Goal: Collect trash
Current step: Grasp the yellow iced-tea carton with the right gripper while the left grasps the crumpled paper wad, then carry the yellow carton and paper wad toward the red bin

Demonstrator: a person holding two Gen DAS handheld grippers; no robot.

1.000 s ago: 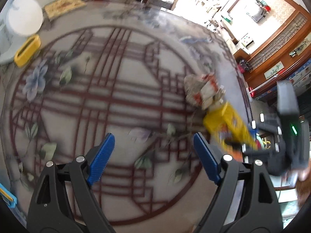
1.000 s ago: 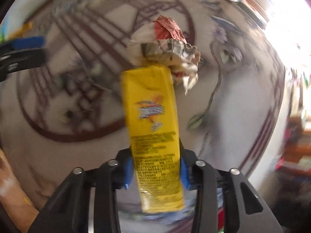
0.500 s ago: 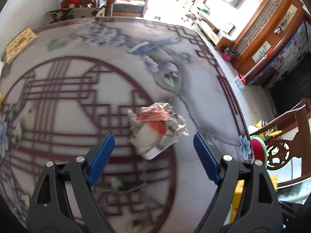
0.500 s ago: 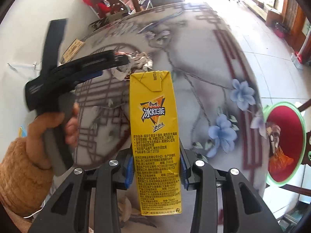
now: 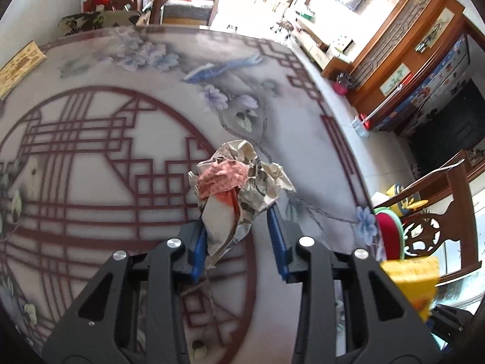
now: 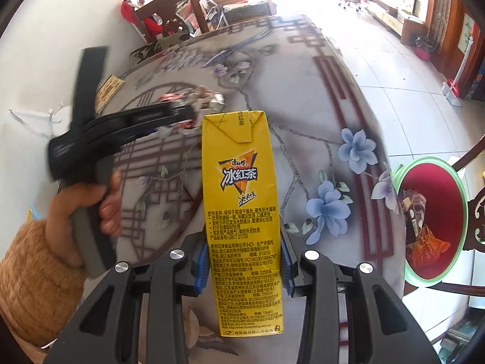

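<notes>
A crumpled paper wad (image 5: 242,182) with a red patch lies on the patterned table (image 5: 91,166). My left gripper (image 5: 239,239) is closing on it: the wad sits between the blue pads (image 5: 198,242) and both touch it. In the right wrist view, a hand (image 6: 81,209) in an orange sleeve holds that left gripper (image 6: 189,110) at the blurred wad (image 6: 206,95). My right gripper (image 6: 242,261) is shut on an upright yellow drink carton (image 6: 242,212), held above the table. The carton (image 5: 409,282) shows as a yellow blur at the left wrist view's lower right.
A red bin with a green rim (image 6: 433,218) stands on the floor off the table's right edge, with wrappers inside; it also shows as the bin (image 5: 389,233) beside a carved wooden chair (image 5: 424,233). A yellow card (image 5: 21,66) lies far left. Another chair (image 6: 163,9) stands beyond the table.
My left gripper moved across the table to the paper wad, and its wide jaws have come in around it. My right gripper rolled the carton upright and lifted it near the table's edge.
</notes>
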